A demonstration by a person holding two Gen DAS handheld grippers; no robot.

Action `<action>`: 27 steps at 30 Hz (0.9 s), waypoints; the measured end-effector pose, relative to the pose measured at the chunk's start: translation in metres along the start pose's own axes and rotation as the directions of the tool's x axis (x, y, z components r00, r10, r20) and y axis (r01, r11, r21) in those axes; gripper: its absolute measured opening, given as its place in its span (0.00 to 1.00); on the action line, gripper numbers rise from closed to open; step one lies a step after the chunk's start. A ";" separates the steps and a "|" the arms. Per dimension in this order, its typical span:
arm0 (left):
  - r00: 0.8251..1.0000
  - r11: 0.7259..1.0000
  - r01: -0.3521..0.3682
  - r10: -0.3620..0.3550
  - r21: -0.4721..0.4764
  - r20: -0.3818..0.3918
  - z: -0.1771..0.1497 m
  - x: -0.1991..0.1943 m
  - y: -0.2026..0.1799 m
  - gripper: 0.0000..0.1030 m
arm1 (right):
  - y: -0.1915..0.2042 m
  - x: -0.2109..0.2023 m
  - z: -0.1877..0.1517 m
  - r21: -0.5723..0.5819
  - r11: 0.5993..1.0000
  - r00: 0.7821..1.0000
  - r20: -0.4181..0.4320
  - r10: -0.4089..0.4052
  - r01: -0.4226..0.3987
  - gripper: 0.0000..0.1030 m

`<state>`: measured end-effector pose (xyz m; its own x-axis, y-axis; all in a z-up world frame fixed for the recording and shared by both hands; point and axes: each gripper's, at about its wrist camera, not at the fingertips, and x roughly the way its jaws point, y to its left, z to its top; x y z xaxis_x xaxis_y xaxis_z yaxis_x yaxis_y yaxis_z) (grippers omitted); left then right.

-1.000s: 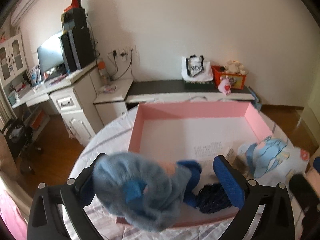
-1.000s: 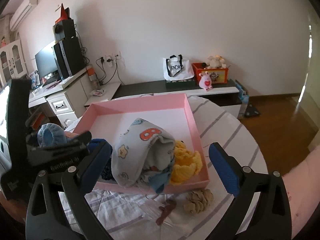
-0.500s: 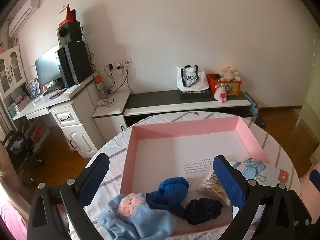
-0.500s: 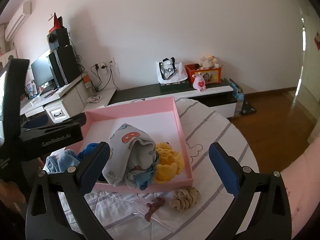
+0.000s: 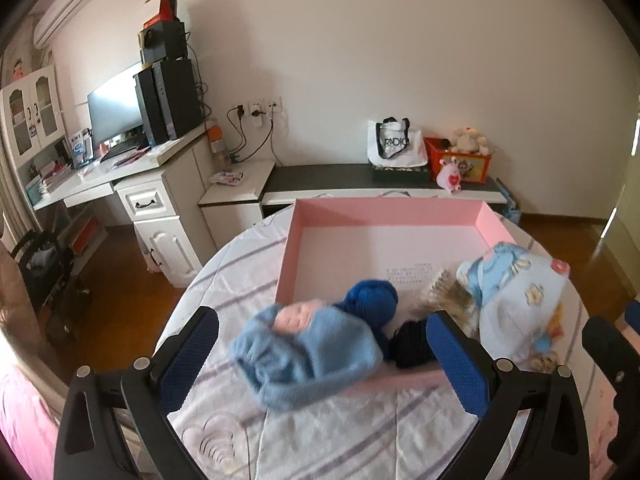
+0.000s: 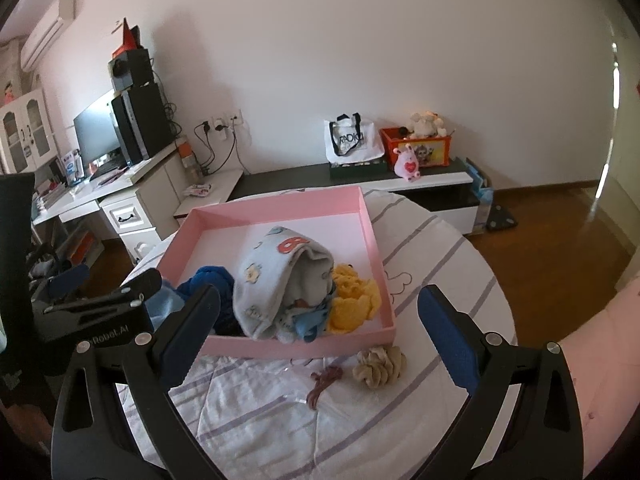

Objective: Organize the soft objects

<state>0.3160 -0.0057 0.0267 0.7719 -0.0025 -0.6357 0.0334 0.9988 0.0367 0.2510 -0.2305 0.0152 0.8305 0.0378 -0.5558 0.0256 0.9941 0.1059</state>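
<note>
A pink tray [image 5: 384, 208] [image 6: 280, 206] sits on a round striped table. A light blue knitted hat [image 5: 308, 354] lies over the tray's near left corner, partly on the cloth. Beside it in the tray are a dark blue yarn ball [image 5: 372, 294], a dark navy piece [image 5: 412, 342], a printed pale blue garment [image 5: 516, 300] [image 6: 280, 280] and a yellow plush [image 6: 354, 298]. My left gripper [image 5: 320, 360] is open just behind the hat, not gripping it. My right gripper [image 6: 320, 332] is open and empty above the tray's near edge.
A beige scrunchie [image 6: 380, 366] and a brown hair tie [image 6: 324, 382] lie on the tablecloth [image 6: 420, 272] in front of the tray. A desk with monitor [image 5: 116, 108] stands at left, a low TV bench [image 5: 360, 182] with bag and toys behind.
My left gripper opened and let go of the light blue hat, which dropped onto the tray's near left corner. Both grippers have pulled back from the tray.
</note>
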 end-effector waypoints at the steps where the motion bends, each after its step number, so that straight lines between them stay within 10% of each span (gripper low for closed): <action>1: 1.000 1.000 0.001 -0.001 -0.003 0.001 -0.005 -0.008 0.002 1.00 | 0.001 -0.005 -0.001 -0.004 1.000 1.000 0.003 -0.002 0.002 0.96; 27: 0.991 0.999 -0.016 0.022 -0.042 0.134 -0.087 -0.193 0.013 1.00 | 0.025 -0.142 -0.038 -0.102 0.993 0.993 0.106 -0.046 0.057 1.00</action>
<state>0.1117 0.0121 0.0826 0.8507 0.0126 -0.5255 -0.0058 0.9999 0.0146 0.1127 -0.2067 0.0652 0.8828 -0.0189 -0.4694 0.0159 0.9998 -0.0103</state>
